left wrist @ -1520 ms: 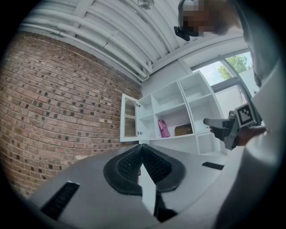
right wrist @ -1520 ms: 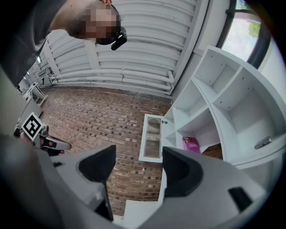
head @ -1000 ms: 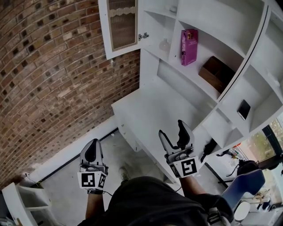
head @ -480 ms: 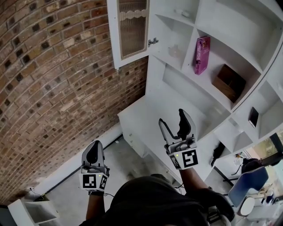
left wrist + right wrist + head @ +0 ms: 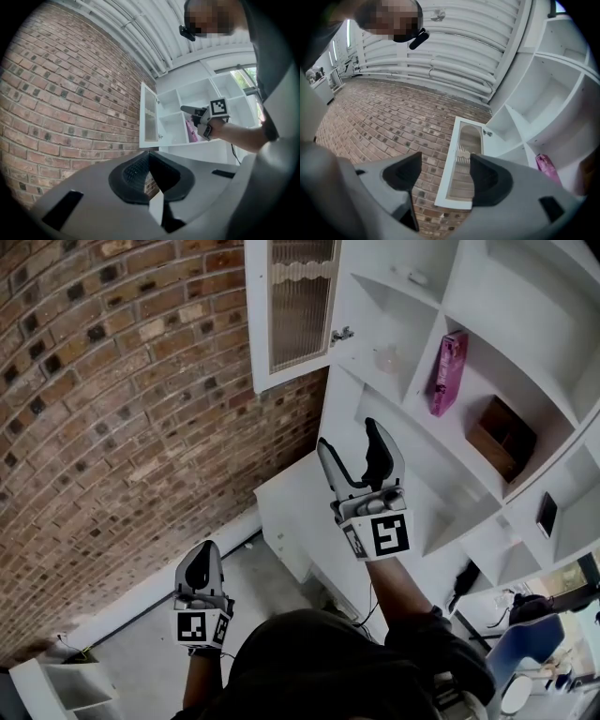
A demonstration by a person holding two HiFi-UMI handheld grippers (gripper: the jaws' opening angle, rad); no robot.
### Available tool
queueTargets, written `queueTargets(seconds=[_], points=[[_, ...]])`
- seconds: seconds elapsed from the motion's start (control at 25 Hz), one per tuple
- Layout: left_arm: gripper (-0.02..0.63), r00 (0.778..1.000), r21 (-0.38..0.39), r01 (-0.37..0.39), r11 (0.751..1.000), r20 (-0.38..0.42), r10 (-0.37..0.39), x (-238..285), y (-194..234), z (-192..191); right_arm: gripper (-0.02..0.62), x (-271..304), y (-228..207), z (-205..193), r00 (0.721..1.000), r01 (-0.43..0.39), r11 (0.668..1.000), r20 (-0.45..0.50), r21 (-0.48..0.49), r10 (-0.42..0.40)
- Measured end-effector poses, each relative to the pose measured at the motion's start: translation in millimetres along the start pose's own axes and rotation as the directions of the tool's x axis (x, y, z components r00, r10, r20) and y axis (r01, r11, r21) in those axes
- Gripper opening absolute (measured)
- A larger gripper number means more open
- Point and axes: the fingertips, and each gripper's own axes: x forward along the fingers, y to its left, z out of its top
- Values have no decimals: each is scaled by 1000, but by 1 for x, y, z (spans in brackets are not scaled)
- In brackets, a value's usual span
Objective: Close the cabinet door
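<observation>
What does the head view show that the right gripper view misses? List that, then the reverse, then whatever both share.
Only the head view: the left tongs, shut, held low above the grey floor, and the marker cube on the right tongs.

Only the right gripper view: the ribbed white ceiling with pipes running under it.

Both: the cabinet door standing open, the brick wall, the pink box on a shelf, and the right tongs open, holding nothing, not touching the door.

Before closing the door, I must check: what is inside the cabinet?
A pink box, a brown box and a small pale object on the cabinet shelves. The right gripper covers part of a lower shelf.
</observation>
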Motion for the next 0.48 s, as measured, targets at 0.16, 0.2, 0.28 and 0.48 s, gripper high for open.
queueTargets(seconds=[0.16,0.2,0.28,0.48], points=[[2,997,-19,-69,997,29,70,6,7,6,324,39,-9,-4,1000,-22,1000,21,-2,22],[2,996,-17,-81,997,30,82,8,9,7,324,48,-12,-4,999,-25,1000,28,-4,25],[2,994,-12,-103,995,31,103,11,13,9,324,66,-17,-5,999,-27,1000,40,-9,28],[2,988,-15,-150,989,25,150,12,23,7,324,114,-26,-11,998,-17,1000,55,-7,17]])
